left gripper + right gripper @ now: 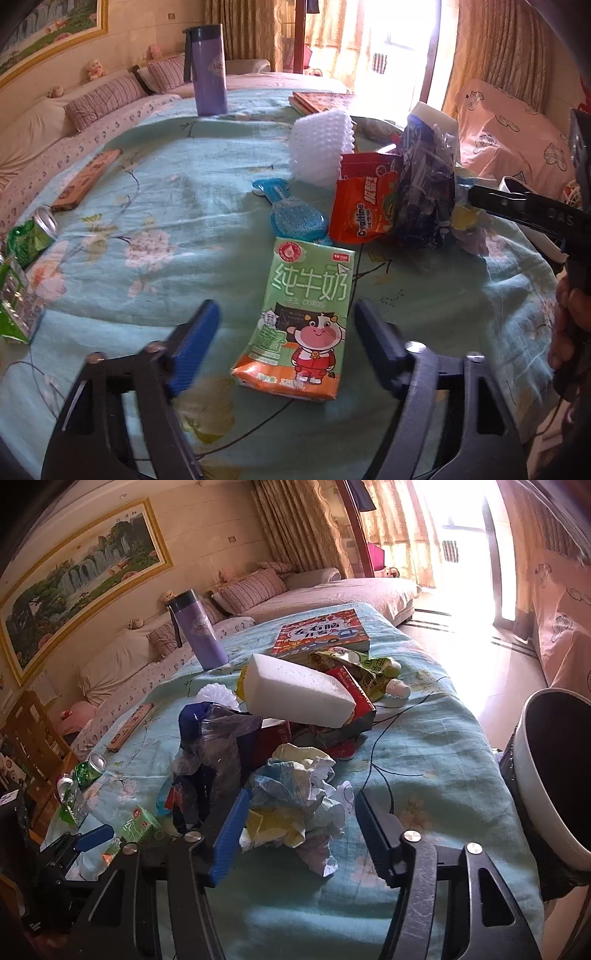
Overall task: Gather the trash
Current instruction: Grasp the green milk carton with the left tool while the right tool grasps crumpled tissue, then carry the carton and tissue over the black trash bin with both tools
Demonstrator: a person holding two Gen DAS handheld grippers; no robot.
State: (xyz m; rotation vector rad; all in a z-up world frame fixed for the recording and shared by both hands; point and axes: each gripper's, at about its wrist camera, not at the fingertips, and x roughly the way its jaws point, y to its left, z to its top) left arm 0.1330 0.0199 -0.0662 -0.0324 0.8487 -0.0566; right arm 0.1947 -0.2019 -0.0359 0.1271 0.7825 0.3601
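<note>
Between the left gripper's spread fingers a milk carton lies flat on the blue floral cloth, untouched. Crumpled paper sits between the right gripper's fingers, pads not pressing. Beyond stand an orange pouch, white foam and a purple flask; a bin waits beside.

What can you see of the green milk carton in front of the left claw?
The milk carton is a small green paper box with large white Chinese lettering, a cartoon cow in red clothes and an orange band at its near end. It looks dented and somewhat flattened. It lies flat, printed face up, on the floral tablecloth, lengthwise between the open fingers of the left claw, neither pad touching it. Its far end lies by a blue plastic piece and an orange Ovaltine pouch.
</note>
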